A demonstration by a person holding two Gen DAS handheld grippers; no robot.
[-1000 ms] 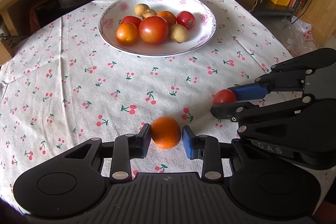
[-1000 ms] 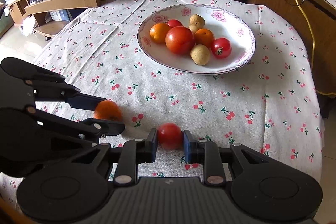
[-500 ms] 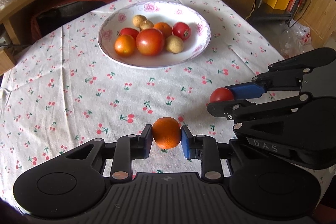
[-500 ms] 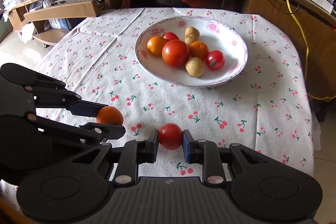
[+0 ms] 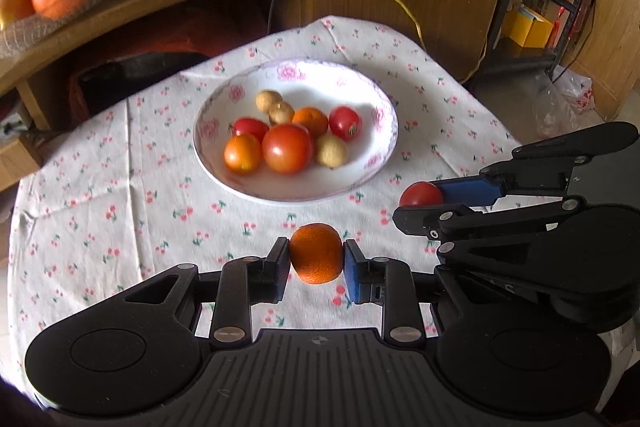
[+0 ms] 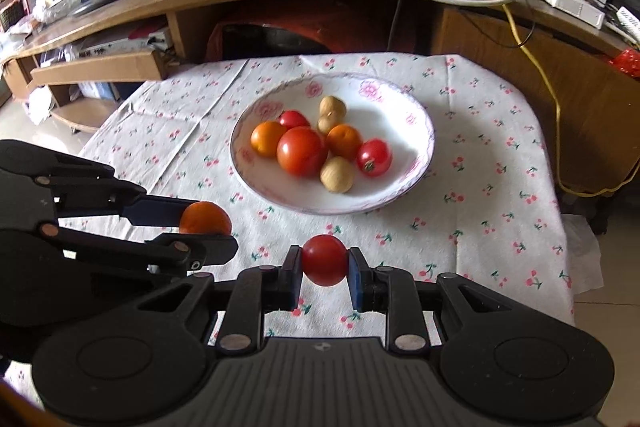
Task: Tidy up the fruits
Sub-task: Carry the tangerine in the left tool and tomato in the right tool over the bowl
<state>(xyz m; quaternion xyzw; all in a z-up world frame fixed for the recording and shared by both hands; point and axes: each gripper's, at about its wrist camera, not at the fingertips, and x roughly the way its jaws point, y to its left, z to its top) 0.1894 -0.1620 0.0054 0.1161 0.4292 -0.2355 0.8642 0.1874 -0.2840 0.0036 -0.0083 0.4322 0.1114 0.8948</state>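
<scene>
You are carrying two fruits at once toward the white bowl (image 5: 390, 151), so think first about where each will land. The bowl sits just above the middle of both wrist views, on the cherry-print cloth over the surface (image 5: 100, 195), and its near-left half is already crowded with tomatoes, small oranges and a few pale brown fruits. The bare white floor lies toward the right and far side of the bowl, so that looks like the place to aim for.

Bring each tool in over the rim, not across it, and lower before you let go; round fruit dropped from height will likely roll and knock the pile. It seems wise to release one at a time, since the two tools are close together and could bump over the bowl.

Your left tool (image 5: 316, 261) is clamped on a small orange (image 5: 316, 254), its pads pressed against the fruit's two sides, low in the middle of the left wrist view. The orange hangs clear of the cloth as far as I can judge, well short of the bowl's near rim.

Your right tool (image 6: 325, 267) is closed around a small red tomato (image 6: 325, 261) in the same way, low centre in the right wrist view, also short of the rim. Keep that grip light: the tomato's skin probably bruises more easily than the orange's.
</scene>
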